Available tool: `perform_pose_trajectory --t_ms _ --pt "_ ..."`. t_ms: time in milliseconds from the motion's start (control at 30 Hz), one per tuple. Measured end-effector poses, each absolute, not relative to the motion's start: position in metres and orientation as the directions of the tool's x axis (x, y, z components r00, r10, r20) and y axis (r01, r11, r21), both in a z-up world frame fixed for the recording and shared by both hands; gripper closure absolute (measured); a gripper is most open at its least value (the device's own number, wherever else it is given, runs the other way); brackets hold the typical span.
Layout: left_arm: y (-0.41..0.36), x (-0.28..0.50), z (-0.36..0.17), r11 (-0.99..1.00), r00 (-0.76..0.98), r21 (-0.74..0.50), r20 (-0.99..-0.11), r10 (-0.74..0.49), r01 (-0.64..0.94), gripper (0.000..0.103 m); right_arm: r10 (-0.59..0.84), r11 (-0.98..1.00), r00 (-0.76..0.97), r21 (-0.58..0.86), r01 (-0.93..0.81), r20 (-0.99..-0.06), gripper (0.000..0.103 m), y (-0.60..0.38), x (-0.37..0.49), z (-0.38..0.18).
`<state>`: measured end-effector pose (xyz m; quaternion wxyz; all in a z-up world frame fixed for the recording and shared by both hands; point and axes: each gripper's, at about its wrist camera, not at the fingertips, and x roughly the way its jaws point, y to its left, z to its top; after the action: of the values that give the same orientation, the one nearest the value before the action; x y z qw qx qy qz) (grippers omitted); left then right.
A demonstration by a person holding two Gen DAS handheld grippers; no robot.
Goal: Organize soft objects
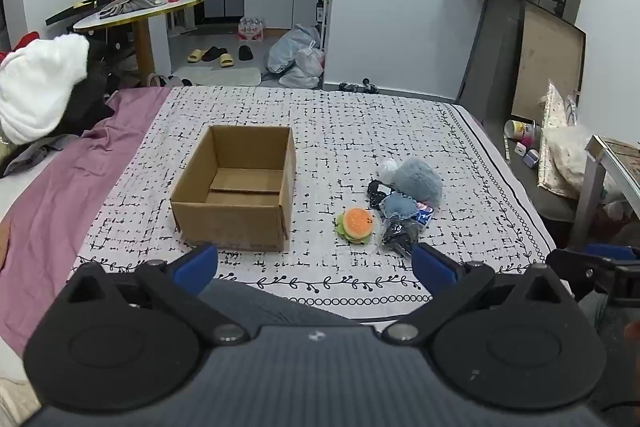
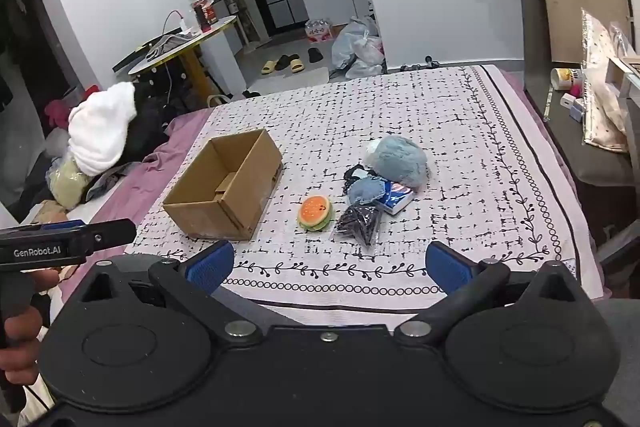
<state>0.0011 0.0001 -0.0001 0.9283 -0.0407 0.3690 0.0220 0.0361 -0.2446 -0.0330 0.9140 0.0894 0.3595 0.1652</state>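
Observation:
An open cardboard box (image 1: 236, 187) (image 2: 224, 187) stands empty on the patterned bed cover (image 1: 340, 131). To its right lies a small heap of soft things: a burger plush (image 1: 357, 225) (image 2: 315, 213), a fluffy grey-blue plush (image 1: 418, 181) (image 2: 400, 161), a small blue cushion (image 1: 398, 207) (image 2: 366, 190), a dark item in clear wrap (image 1: 398, 233) (image 2: 360, 223) and a blue-and-white packet (image 2: 398, 195). My left gripper (image 1: 316, 269) hangs open near the cover's front edge, short of the box and heap. My right gripper (image 2: 330, 267) is open too, with nothing between its fingers.
A purple sheet (image 1: 60, 195) and a pile of white and dark clothes (image 1: 40, 87) lie left of the cover. A round table (image 1: 140, 11) stands beyond. Boards and clutter (image 1: 548, 75) line the right side. A hand (image 2: 20, 331) holds the left gripper's handle.

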Motion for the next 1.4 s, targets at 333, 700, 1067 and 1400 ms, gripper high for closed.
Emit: perform_pose_trajectory --t_ms 333,700,1067,1400 --pt "-0.009 -0.005 0.002 0.996 0.739 -0.064 -0.674 0.0 -0.058 0.001 0.379 0.922 0.684 0.312 -0.228 -0.623 0.0 -0.257 0.034 -0.025" --pt "-0.009 -0.007 0.007 0.997 0.74 -0.057 -0.673 0.001 -0.053 0.001 0.356 0.933 0.695 0.274 -0.232 -0.625 0.0 -0.25 0.029 -0.022" --pt "-0.011 -0.009 0.008 0.998 0.742 -0.051 -0.671 -0.004 -0.041 0.001 0.345 0.938 0.7 0.243 -0.246 -0.626 0.0 -0.25 0.028 -0.017" --pt "-0.012 -0.009 0.01 0.998 0.745 -0.048 -0.668 -0.006 -0.035 0.001 0.344 0.939 0.698 0.234 -0.251 -0.628 0.0 -0.249 0.028 -0.016"
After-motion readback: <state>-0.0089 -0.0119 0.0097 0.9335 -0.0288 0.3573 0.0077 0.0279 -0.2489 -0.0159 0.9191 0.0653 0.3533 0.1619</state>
